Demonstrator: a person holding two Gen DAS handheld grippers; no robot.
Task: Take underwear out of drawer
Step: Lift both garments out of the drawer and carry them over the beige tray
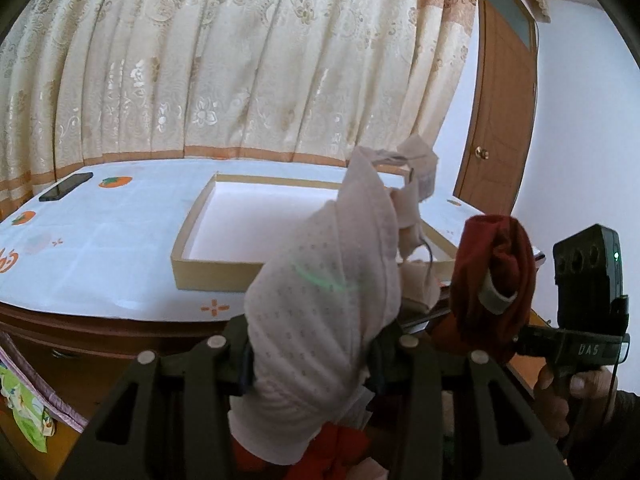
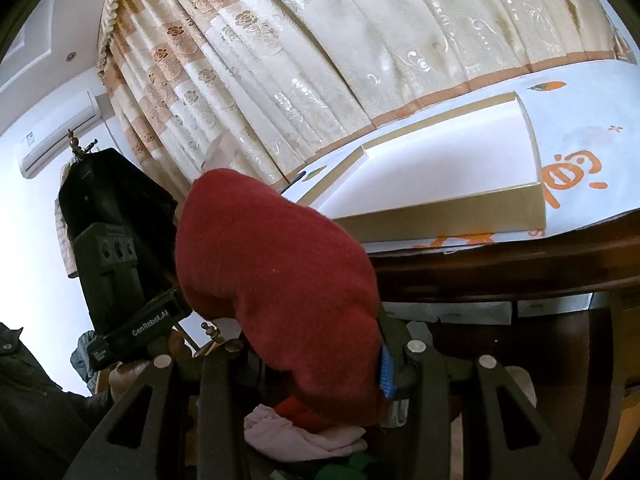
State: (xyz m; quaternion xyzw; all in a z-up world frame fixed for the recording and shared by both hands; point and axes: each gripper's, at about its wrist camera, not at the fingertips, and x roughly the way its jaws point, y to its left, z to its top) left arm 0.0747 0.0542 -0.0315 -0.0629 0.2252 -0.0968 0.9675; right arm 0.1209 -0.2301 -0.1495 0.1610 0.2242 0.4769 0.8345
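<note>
- My left gripper [image 1: 312, 364] is clamped on a pale dotted pair of underwear [image 1: 320, 280]. The bundle stands up from between the fingers, long axis running away from me.
- My right gripper [image 2: 316, 364] pinches a red pair [image 2: 276, 272] the same way, jaws part-closed on the cloth.
- Below both tools, more pink and red garments [image 2: 304, 432] lie in what I take to be the drawer.
- Ahead sits the shallow open box [image 1: 208, 268] on the white patterned tabletop [image 1: 100, 248], above the wooden edge. Both bundles need to travel forward and up; the left one looks nearer the box.
- Far left lies a dark phone [image 1: 66, 187], before the curtain [image 1: 240, 60].
</note>
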